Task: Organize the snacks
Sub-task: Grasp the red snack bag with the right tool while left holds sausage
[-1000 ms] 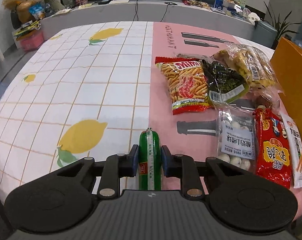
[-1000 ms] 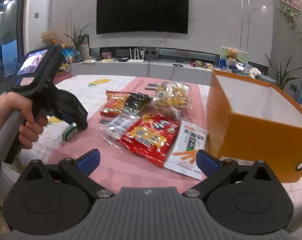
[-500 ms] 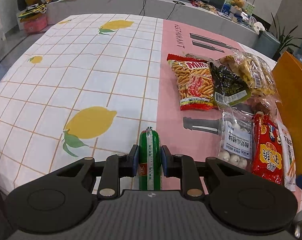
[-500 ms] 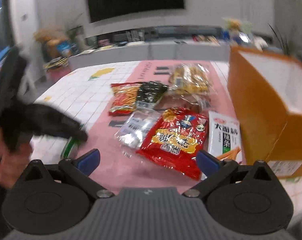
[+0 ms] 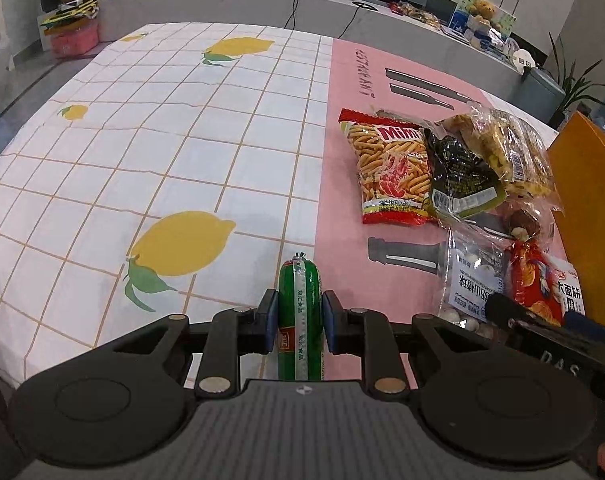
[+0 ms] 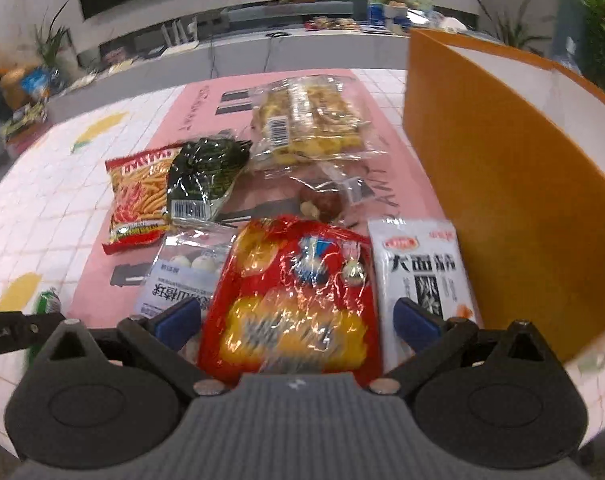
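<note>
Left gripper (image 5: 299, 322) is clamping a green sausage (image 5: 300, 312) across its middle, pads pressing both sides, holding it above the tablecloth (image 5: 150, 128) well left of the snack pile. Right gripper (image 6: 298, 322) is sitting with its jaws wide apart, straddling the red bag (image 6: 294, 304) without the pads pressing on it, as far as I can tell.

Handling guess: the sausage is looking firm and slick in its plastic skin, so a mid-body pinch seems right; near the crimped tip it'd probably squirt out. The red bag is looking puffy, crinkly and light, with crushable stuff inside I'd bet, so I'd be pinching a side edge or the seam, not the belly.

Readable writing: "Mimi" on the chip bag (image 5: 390, 172), big Chinese characters on the white pack (image 6: 420, 276) just beside the orange box (image 6: 502, 184), and a Chinese label on the clear ball bag (image 6: 182, 276). Sausage print is too small to read. Barcodes are showing on the dark pack (image 6: 202, 176) and the biscuit bag (image 6: 310, 120).
</note>
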